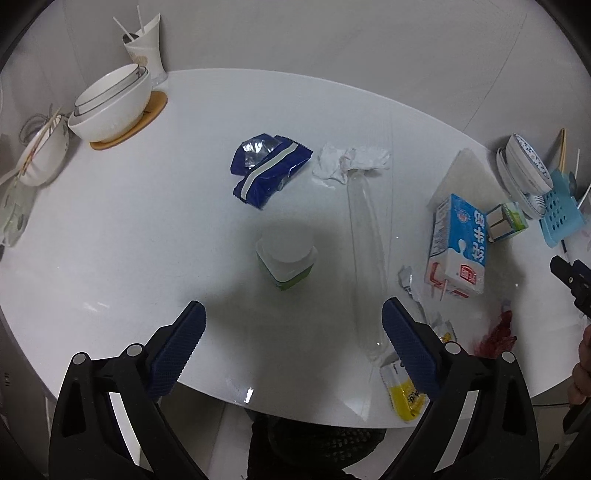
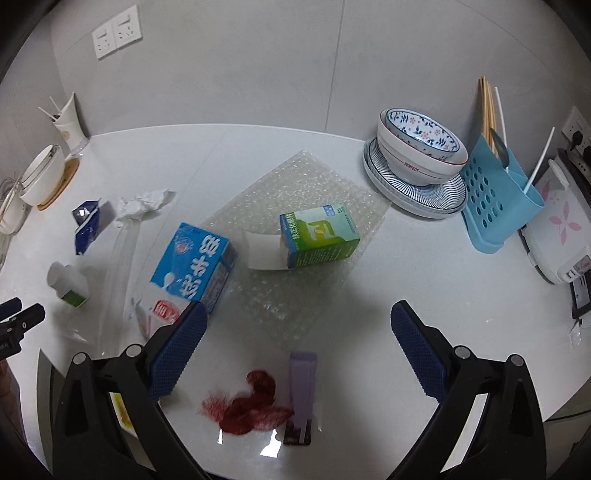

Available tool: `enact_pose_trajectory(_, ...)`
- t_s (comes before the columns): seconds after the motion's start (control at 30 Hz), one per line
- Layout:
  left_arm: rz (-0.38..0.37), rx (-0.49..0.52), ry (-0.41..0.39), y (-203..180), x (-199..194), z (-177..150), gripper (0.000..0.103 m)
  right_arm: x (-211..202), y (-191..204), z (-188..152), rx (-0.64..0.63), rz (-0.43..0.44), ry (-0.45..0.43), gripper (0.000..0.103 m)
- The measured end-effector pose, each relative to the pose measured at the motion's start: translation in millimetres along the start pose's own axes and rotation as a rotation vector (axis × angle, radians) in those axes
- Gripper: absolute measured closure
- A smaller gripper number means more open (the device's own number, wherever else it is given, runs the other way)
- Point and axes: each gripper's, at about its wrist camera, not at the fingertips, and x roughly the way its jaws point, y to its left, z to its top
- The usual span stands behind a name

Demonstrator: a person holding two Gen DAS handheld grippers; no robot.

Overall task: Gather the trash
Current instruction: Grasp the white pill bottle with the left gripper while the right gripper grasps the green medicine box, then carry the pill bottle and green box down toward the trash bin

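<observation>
Both claws hang wide and empty above the near edge of the white table [image 1: 110, 229], the left gripper [image 1: 291, 332] lined up on the small green-based tub [image 1: 286, 260], the right gripper [image 2: 297, 339] over the red scraps [image 2: 251, 406], likely choosing first pickups.

Domestic dining area. A round white table [image 2: 406, 258] against a grey wall with wall sockets [image 2: 116, 35] carries stacked white bowls [image 1: 114, 103] on a wooden coaster [image 1: 144, 122], patterned bowls [image 2: 421, 147] on a striped plate [image 2: 413, 192], a blue utensil holder [image 2: 498, 199] with chopsticks [image 2: 487, 107], and a milk carton [image 2: 195, 266].
</observation>
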Motion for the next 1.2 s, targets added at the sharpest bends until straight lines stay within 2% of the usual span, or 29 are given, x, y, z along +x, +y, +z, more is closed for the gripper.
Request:
enact_pose_trajectory(0.33,0.021,-0.003,0.076,13.7,54.9,14.8,0.014,66.7,-18.0,31.5,0.010,-0.026,0.056,0.007)
enact_pose_trajectory(0.5,0.021,-0.002,0.095,13.3,68.8,19.1,0.017,93.6,-19.6,41.9,0.008,-0.030,0.096,0.010)
enact_pose_trajectory(0.67,0.017,-0.010,0.109,14.2,77.7,23.6,0.029,111.0,-15.1,49.2,-0.006,-0.033,0.120,0.012)
enact_pose_trajectory(0.77,0.013,-0.009,0.111,14.0,81.0,26.2,0.040,120.4,-14.8,53.5,0.000,-0.019,0.134,0.018)
enact_pose_trajectory(0.8,0.010,-0.008,0.112,14.8,82.5,27.5,0.043,123.5,-14.6,54.5,0.001,-0.022,0.138,0.024)
enact_pose_trajectory(0.83,0.007,-0.007,0.114,14.8,83.5,28.5,0.048,124.7,-11.8,53.7,0.001,-0.025,0.144,0.029)
enact_pose_trajectory(0.87,0.001,-0.007,0.113,14.8,83.5,28.9,0.053,125.6,-11.4,54.3,0.005,-0.027,0.144,0.030)
enact_pose_trajectory(1.2,-0.002,0.014,0.077,10.0,61.7,28.6,0.053,98.5,-3.0,52.7,0.005,-0.019,0.096,0.031)
